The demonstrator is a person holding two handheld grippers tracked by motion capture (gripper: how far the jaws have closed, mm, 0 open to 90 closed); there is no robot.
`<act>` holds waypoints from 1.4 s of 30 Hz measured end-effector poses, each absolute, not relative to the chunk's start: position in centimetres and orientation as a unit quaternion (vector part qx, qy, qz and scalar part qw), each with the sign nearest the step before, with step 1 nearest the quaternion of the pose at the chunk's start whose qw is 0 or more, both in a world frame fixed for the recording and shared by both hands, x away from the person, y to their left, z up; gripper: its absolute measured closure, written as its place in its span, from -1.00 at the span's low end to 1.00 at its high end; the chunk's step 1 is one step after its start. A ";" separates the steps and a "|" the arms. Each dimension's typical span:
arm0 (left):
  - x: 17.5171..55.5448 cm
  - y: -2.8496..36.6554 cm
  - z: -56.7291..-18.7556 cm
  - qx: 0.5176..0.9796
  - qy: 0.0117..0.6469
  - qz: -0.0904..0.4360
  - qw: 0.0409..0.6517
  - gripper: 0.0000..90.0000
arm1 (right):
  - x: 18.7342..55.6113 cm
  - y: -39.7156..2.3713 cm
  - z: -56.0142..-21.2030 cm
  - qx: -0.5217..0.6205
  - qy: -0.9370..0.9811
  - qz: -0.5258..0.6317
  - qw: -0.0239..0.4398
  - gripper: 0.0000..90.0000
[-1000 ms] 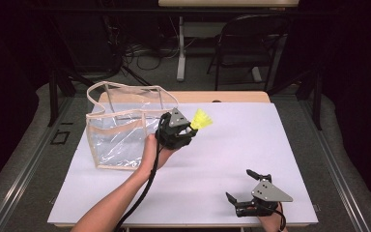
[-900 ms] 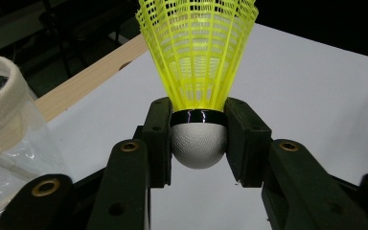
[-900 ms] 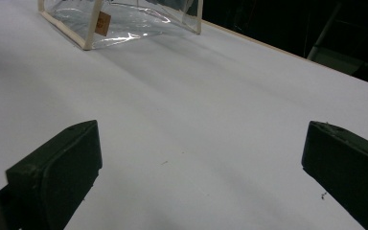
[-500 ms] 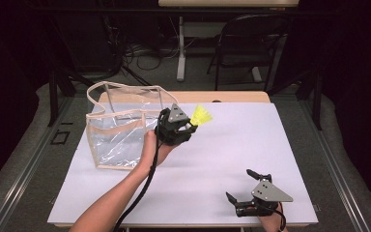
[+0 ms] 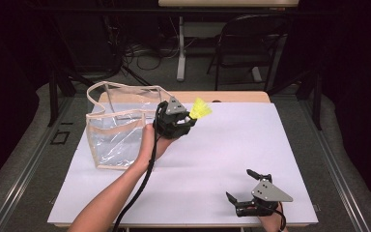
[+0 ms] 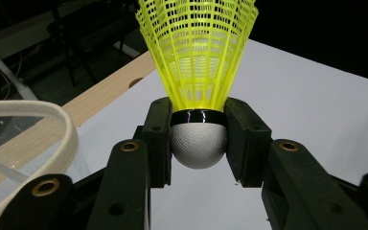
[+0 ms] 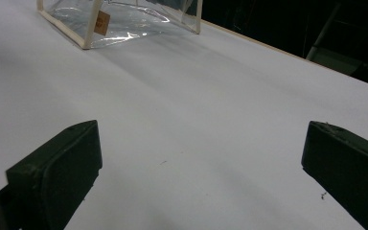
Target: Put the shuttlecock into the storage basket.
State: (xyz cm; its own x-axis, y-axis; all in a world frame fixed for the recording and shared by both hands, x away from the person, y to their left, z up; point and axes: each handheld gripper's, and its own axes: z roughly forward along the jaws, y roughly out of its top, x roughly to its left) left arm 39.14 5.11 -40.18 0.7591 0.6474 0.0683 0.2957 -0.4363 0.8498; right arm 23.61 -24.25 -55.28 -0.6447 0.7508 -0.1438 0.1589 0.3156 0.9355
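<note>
— What are we looking at between the pads?

— We are seeing a yellow shuttlecock (image 6: 199, 72), its netted plastic skirt flaring away from us and its white rounded cork nose pointing back, a black band ringing the joint. We are holding it by that nose, off the tabletop.

— And where is it hanging?

— We are keeping it above the far part of the white tabletop (image 5: 251, 145), just beside the clear bag (image 5: 118, 130) with the beige trim, near its right rim.

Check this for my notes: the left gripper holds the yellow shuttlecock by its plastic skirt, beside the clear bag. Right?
Not quite. In the left gripper view, the left gripper clamps the yellow shuttlecock by its white rounded head, not the skirt. It is beside the clear bag.
</note>
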 end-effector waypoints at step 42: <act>40.6 6.8 -37.1 0.809 0.295 0.211 0.463 0.45 | 23.6 -24.2 -55.2 0.301 0.756 0.501 0.295 -1.00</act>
